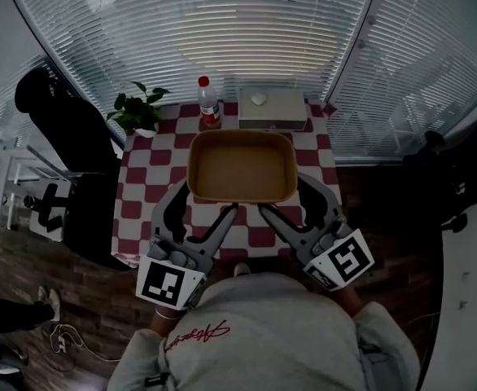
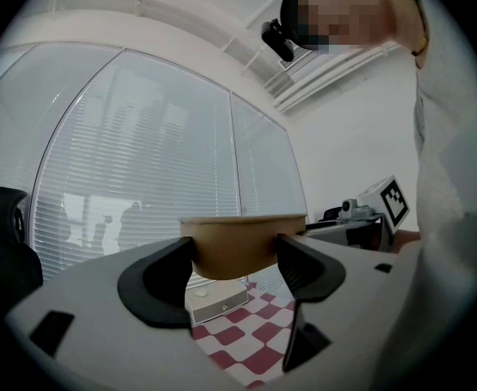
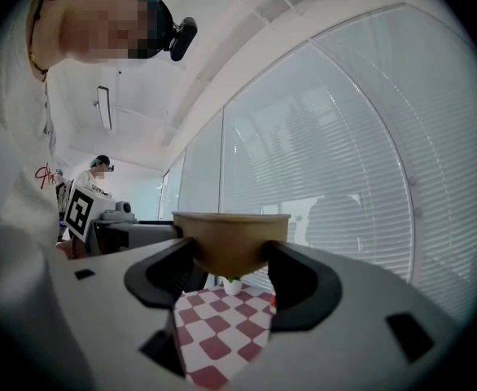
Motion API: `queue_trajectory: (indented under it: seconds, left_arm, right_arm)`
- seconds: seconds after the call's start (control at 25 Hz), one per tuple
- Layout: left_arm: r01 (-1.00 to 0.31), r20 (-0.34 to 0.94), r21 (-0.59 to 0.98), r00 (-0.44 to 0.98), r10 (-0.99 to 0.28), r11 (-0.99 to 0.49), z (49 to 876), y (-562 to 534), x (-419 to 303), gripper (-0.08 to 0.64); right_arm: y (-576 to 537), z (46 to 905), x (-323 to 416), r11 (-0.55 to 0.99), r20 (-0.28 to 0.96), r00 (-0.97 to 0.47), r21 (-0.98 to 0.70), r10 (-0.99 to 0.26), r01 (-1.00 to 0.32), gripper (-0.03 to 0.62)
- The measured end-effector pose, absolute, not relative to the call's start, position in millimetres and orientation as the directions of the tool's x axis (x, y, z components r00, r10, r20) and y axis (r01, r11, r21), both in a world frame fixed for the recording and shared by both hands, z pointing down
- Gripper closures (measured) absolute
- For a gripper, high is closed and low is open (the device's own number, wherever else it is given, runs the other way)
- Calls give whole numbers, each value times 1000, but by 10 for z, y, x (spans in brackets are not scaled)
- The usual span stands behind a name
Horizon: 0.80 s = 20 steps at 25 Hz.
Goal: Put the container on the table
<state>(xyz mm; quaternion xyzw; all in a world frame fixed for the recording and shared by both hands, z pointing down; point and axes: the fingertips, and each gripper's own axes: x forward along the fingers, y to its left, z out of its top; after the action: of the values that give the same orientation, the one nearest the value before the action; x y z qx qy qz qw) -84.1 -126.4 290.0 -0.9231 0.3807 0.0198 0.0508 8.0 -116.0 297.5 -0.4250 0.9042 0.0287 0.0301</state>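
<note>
An empty, brown rectangular container (image 1: pixel 242 165) hangs in the air over the red-and-white checked table (image 1: pixel 147 177). Both grippers hold it from the near side. My left gripper (image 1: pixel 199 203) clasps its near left corner and my right gripper (image 1: pixel 291 201) its near right corner. In the left gripper view the container (image 2: pixel 240 249) sits wedged between the two black pads (image 2: pixel 164 282) of the left gripper (image 2: pixel 235 261). The right gripper view shows the container (image 3: pixel 231 239) pinched the same way by the right gripper (image 3: pixel 231 259). The container's underside is hidden in the head view.
At the table's far edge stand a red-capped plastic bottle (image 1: pixel 208 102), a white box (image 1: pixel 273 109) and a potted plant (image 1: pixel 138 111). A black office chair (image 1: pixel 63 133) is at the table's left. Windows with blinds curve behind the table.
</note>
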Motion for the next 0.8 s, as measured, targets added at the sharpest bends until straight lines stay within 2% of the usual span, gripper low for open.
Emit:
queue_trajectory:
  seconds: [0.8]
  left_arm:
    - [-759,-72,-70,651,-756,-647,2919,-1489,-660,238]
  right_arm:
    - [-1456,2984,265,698,-41,-700,61,-713,-714,302]
